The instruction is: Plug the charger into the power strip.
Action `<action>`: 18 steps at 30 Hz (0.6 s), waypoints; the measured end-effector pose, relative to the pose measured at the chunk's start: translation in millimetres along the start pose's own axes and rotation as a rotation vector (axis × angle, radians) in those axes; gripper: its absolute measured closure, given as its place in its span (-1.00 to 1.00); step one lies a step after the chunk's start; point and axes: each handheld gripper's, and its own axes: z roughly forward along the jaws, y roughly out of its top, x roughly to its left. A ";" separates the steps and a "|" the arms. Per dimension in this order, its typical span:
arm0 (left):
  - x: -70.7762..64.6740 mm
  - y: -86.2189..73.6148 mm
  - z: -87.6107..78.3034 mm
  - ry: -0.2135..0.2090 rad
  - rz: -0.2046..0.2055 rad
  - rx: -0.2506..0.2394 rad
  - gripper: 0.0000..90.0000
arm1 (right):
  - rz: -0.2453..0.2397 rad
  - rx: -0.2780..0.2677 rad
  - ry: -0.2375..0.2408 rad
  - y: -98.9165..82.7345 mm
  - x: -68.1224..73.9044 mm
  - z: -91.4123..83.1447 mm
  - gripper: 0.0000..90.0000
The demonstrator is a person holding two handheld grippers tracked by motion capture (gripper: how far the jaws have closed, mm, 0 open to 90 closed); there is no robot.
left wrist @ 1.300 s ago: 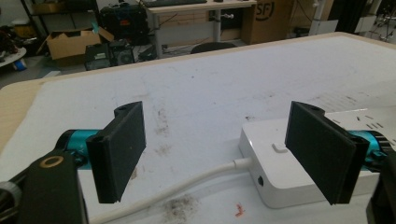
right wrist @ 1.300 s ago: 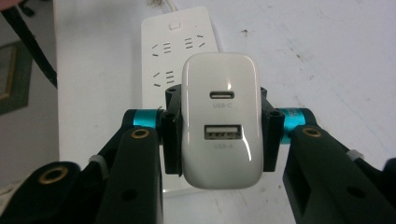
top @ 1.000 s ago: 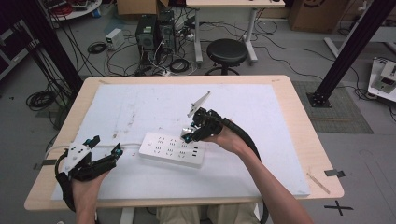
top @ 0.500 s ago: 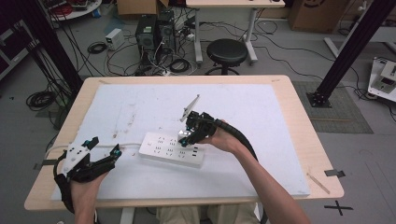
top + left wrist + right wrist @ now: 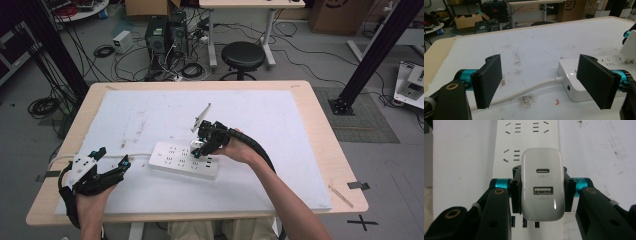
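A white power strip lies on the white mat, its cord running off to the left. My right gripper is shut on a white USB charger over the strip's right half. In the right gripper view the charger shows its USB-C and USB-A ports between the pads, with the strip's sockets below it. In the left gripper view its prongs hang just above the strip. My left gripper stands open near the cord, left of the strip, holding nothing.
The white mat covers most of the wooden table. A black stool, computer cases and floor cables stand beyond the far edge. A black frame post rises at the right.
My right gripper has carried the charger slightly left and toward me, over the strip. The left gripper has stayed in place.
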 end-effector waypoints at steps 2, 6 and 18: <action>0.4 0.0 0.2 -0.001 0.002 0.001 -0.54 | -0.001 0.001 0.003 0.2 0.2 0.8 0.40; 0.6 -0.9 0.5 -0.002 0.003 0.003 -0.54 | -0.004 0.013 -0.001 0.7 1.2 3.7 0.40; -0.4 -4.1 0.7 -0.004 -0.002 0.007 -0.54 | -0.014 -0.023 0.005 -2.9 0.4 7.2 0.41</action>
